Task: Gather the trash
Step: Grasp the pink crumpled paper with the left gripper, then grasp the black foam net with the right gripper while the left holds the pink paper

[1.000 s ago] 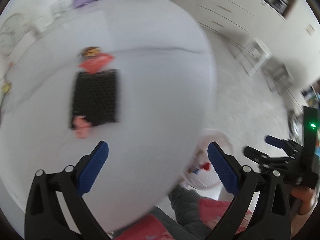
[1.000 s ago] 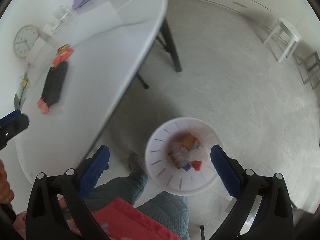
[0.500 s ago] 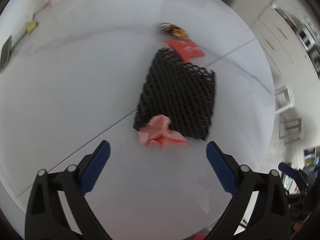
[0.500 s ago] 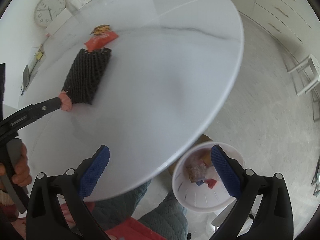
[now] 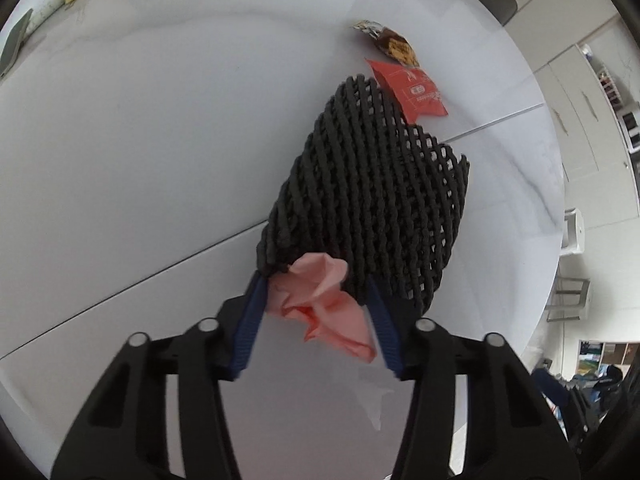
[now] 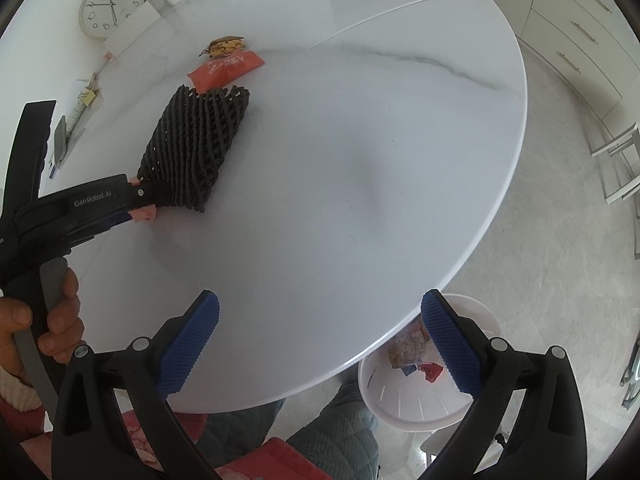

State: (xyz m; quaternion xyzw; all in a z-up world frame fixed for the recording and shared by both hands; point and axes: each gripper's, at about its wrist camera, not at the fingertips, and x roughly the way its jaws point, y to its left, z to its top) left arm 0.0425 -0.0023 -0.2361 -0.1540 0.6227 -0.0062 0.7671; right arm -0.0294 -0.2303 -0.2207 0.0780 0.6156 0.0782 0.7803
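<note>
**A:** Left gripper (image 5: 316,312) is down on the table, and its jaws have just been closing. The crumpled pink paper (image 5: 320,300) sits right between the blue pads, touching them on both sides as far as I can see, so I call that a pinch on the paper.

**B:** And the trouble is right at the tips. The black foam mesh sleeve (image 5: 368,196) lies against the far side of that paper, its near edge overlapping the fingertips. If the pads catch a strand of mesh along with the paper, both come up together.

**A:** Or the paper, being soft and loosely bunched, squashes thin and slips out on the lift. One corner trails toward the wrist, outside the grip.

**B:** Right gripper (image 6: 320,340)?

**A:** Jaws wide apart, nothing between them, hanging over the near edge of the white table (image 6: 380,160). Idle, I judge.

**B:** Further out?

**A:** Beyond the mesh lie a red wrapper (image 5: 412,88) and a brown snack wrapper (image 5: 390,42), both waiting. The white bin (image 6: 416,400) stands on the floor below the table edge, wrappers inside, well apart from the paper. A long carry, so a weak pinch could drop it on the way.
</note>
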